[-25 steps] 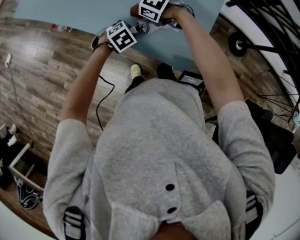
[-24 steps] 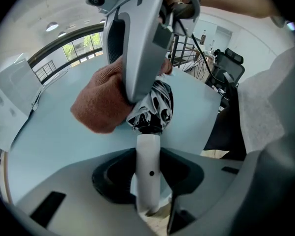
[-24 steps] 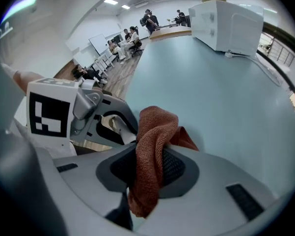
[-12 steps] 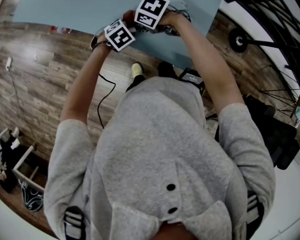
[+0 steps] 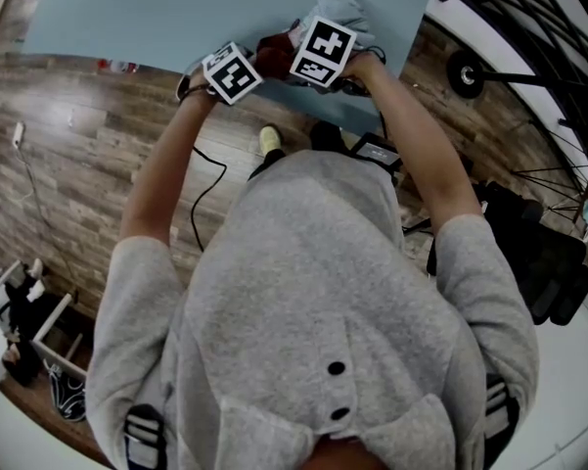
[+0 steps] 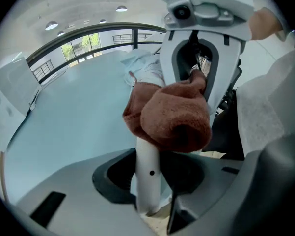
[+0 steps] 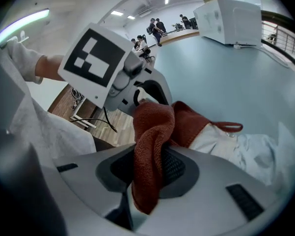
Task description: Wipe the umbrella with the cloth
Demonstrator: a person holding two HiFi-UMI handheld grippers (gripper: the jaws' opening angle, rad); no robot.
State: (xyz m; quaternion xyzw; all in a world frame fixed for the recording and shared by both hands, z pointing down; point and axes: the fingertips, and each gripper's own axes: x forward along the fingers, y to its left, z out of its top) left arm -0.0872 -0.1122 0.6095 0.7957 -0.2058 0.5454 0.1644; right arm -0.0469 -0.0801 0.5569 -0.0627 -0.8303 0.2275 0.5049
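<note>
1. Head view: both my arms reach forward, with my left gripper (image 5: 232, 72) and right gripper (image 5: 322, 51) side by side over the smooth pale blue table (image 5: 127, 13).
2. Left gripper view: my jaws clamp the smooth white tubular handle (image 6: 148, 173) of the crumpled pale umbrella (image 6: 143, 65).
3. Right gripper view: my jaws pinch the fuzzy rust-brown terry cloth (image 7: 148, 171), which is bunched against the umbrella's fabric.

Your smooth pale blue tabletop (image 5: 176, 13) spreads wide in front of you, above a wooden plank floor (image 5: 88, 155). The crumpled canopy of the pale grey folded fabric umbrella (image 7: 255, 154) lies directly on it, near your edge. A white box-shaped unit (image 7: 230, 14) stands at its far side.
</note>
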